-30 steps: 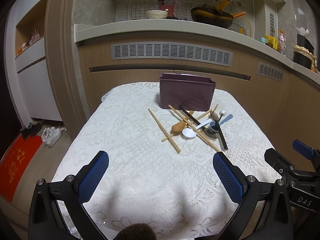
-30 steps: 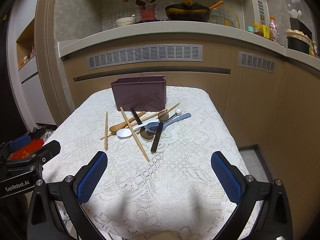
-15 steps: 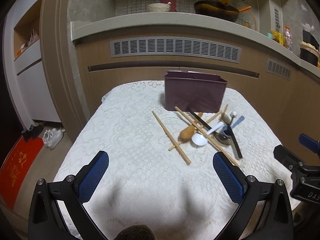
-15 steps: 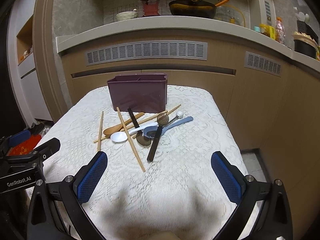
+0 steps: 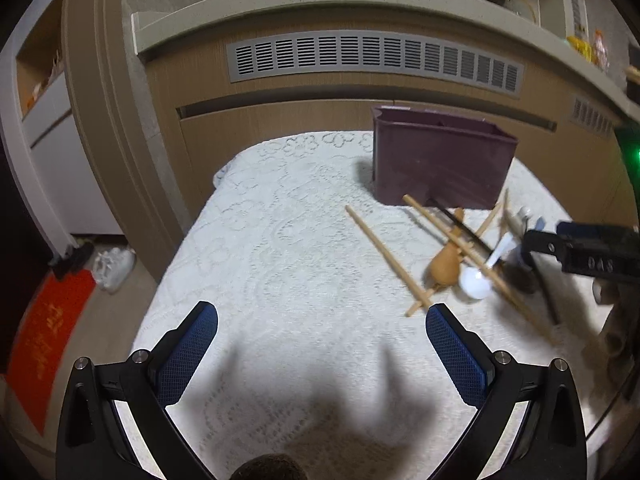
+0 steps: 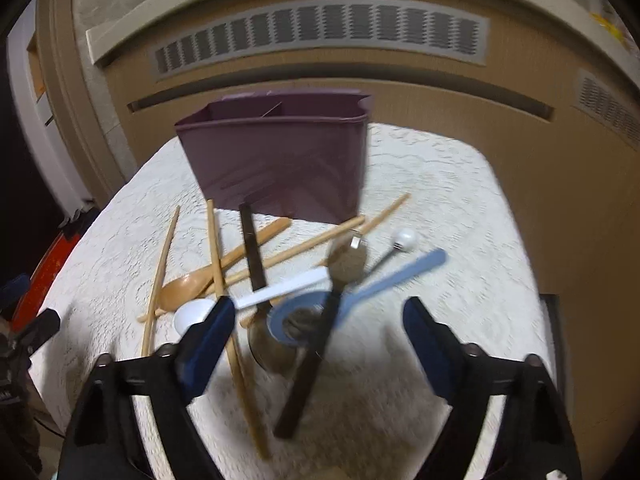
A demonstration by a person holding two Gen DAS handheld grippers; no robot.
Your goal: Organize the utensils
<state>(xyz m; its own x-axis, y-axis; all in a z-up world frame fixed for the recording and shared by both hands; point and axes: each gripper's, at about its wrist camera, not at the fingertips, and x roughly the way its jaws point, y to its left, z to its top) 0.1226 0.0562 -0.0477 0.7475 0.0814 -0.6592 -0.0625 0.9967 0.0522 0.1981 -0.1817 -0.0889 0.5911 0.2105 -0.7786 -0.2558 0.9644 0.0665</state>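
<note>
A purple divided organizer box (image 6: 280, 160) stands at the far side of the lace-covered table (image 6: 448, 200). In front of it is a pile of utensils: a blue spoon (image 6: 372, 288), a white spoon (image 6: 280, 290), a wooden spoon (image 6: 188, 288), a black-handled spoon (image 6: 308, 376) and several chopsticks (image 6: 160, 264). My right gripper (image 6: 320, 332) hangs just above the pile, its jaws closing, with the blue and black-handled spoons between the pads but not pressed. My left gripper (image 5: 320, 344) is open over bare cloth, left of the pile; the box (image 5: 440, 156) and the right gripper (image 5: 580, 252) show there.
A wooden counter front with vent grilles (image 5: 372, 56) rises right behind the table. On the floor at the left lie a red mat (image 5: 44, 340) and white shoes (image 5: 114, 264). The table drops off at its left and right edges.
Both grippers moved forward and down towards the pile. The right one now hovers right over the spoons and its jaws have narrowed. The left one shifted so the pile sits to its right.
</note>
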